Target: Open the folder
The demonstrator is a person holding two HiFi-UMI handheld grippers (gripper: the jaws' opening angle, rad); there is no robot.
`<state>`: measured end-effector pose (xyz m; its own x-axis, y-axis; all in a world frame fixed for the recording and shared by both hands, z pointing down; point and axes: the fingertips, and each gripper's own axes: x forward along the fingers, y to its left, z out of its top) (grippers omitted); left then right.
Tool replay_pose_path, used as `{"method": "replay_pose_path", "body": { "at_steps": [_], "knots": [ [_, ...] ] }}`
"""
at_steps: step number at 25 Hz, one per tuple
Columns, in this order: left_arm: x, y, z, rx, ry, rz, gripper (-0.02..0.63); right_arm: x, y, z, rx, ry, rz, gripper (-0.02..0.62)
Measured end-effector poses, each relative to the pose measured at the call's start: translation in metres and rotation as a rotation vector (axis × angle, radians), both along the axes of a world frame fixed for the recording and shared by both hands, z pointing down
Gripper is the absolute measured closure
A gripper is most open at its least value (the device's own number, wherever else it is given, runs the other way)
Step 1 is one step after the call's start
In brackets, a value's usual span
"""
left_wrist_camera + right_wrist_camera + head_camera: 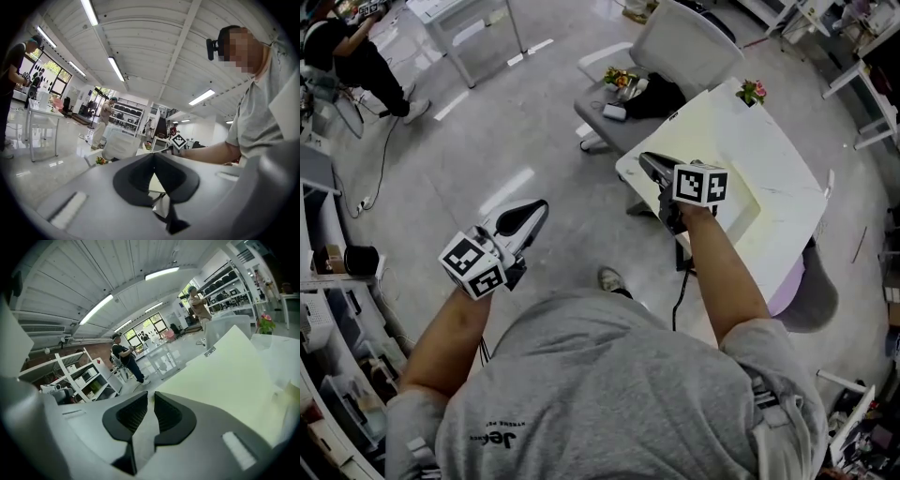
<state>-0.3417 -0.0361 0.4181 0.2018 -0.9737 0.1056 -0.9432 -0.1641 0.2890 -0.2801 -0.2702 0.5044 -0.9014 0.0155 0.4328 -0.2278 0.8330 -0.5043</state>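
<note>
Lying on white tabletop (797, 187): pale-yellow folder (722, 155), contents not discernible | right tongs (647, 159): nearly closed, a slit between them, empty, at folder's left edge | left tongs (541, 205): tips together, empty, over floor, well apart from folder

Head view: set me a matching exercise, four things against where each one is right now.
Things:
1. folder
2. left tool
3. right tool
4. pink flowers

Places:
A. over the bare floor, off the table
B. at the table's far corner
C. lying flat on the white table
D. above the table's edge, next to the folder

Pairs: 1-C, 2-A, 3-D, 4-B
</note>
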Motion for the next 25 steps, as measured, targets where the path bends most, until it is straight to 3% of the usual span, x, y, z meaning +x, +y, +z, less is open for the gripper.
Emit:
{"method": "replay_pose_path", "body": {
  "at_steps": [8,13,19,25],
  "knots": [
    [-0.015,0.008,0.01,-0.026,0.027,-0.065,0.549,-0.035,-0.011,0.032,-0.168,-0.057,-0.027,0.541],
    [-0.022,0.015,0.02,-0.051,0.047,-0.094,0.549,-0.033,-0.029,0.083,-0.21,0.033,0.024,0.528],
    [-0.025,0.014,0.035,-0.074,0.073,-0.096,0.549,-0.017,-0.055,0.14,-0.102,0.239,0.101,0.528],
    [-0.025,0.005,0.047,-0.083,0.101,-0.096,0.549,-0.013,-0.055,0.184,0.165,0.501,0.002,0.531]
  ]
}}
